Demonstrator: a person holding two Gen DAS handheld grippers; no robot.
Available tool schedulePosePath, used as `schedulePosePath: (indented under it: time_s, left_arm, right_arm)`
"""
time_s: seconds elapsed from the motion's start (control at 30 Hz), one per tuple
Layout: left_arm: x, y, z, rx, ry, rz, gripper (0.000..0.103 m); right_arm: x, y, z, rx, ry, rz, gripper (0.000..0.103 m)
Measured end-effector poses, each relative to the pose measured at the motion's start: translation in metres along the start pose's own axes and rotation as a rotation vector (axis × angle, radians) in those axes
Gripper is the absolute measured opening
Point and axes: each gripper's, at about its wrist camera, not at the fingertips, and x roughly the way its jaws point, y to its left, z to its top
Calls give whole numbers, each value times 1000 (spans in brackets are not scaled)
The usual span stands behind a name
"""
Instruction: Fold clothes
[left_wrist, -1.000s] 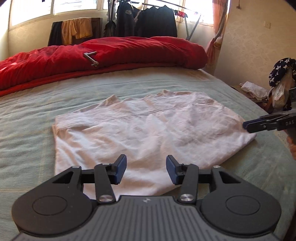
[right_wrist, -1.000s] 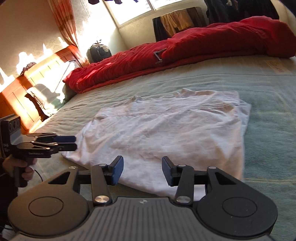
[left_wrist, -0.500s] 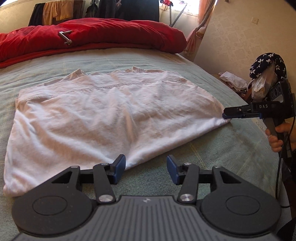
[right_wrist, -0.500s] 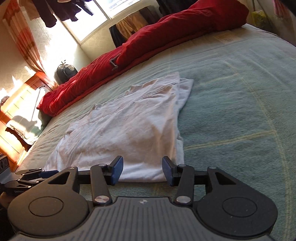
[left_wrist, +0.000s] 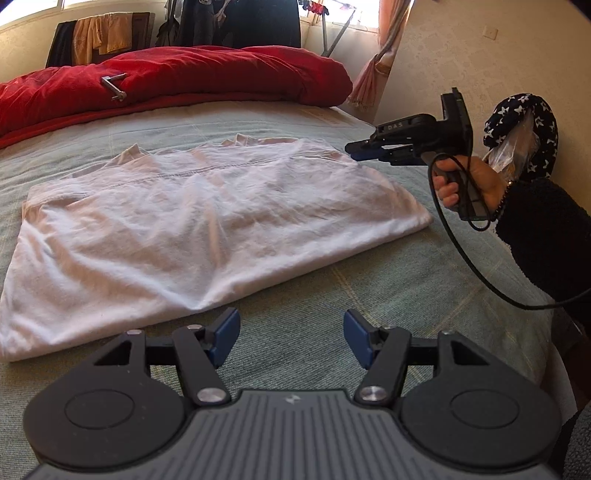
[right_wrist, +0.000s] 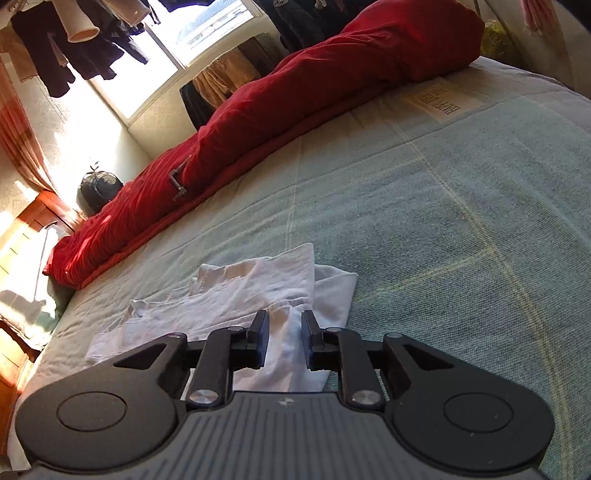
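Since the earlier frame both grippers have shifted along the near side of the bed: the right gripper (right_wrist: 283, 334) has travelled to the far right corner of the white garment (left_wrist: 207, 225), and the left gripper (left_wrist: 291, 338) has drawn back off the cloth onto bare green bedspread (left_wrist: 369, 295).

Garment: lies flat, already folded into a rough rectangle, mid-bed.

Left claw: jaws opening, nothing between them — the hem sits just ahead of the left pad.

Right claw: jaws closing, a bunched ridge of the cloth corner between them; pads not visibly pressing yet, so no grip confirmed. The person's hand (left_wrist: 469, 181) holds its handle, cable trailing.

Step in hand, by judgement: taking hold of edges for a further fold. Next move calls for the right pads to close fully on all layers, and the left to advance to the near hem.

Surroundings: red duvet (left_wrist: 177, 81) heaped well beyond the garment, a metal tool (left_wrist: 114, 86) resting on it. Neither obstructs.
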Motion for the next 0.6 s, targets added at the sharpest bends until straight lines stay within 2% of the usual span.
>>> schedulePosePath:
  time_s: [0.07, 0.17, 0.23, 0.27, 0.43, 0.6]
  left_arm:
    - [1, 0, 0, 4, 3, -1, 62]
    - [3, 1, -1, 5, 9, 3, 62]
    - [5, 1, -2, 0, 14, 10, 62]
    - [5, 1, -3, 0, 16, 11, 62]
    - [6, 1, -3, 12, 15, 7, 62]
    - [3, 6, -1, 3, 6, 3, 62]
  right_arm:
    - [11, -5, -3, 24, 25, 42, 24]
    - [10, -6, -10, 20, 10, 38, 24]
    - [7, -6, -13, 24, -7, 35, 8]
    - [2, -7, -14, 28, -21, 42, 5]
    - [-30, 5, -11, -7, -106, 90, 3]
    - [-31, 10, -7, -35, -94, 27, 3]
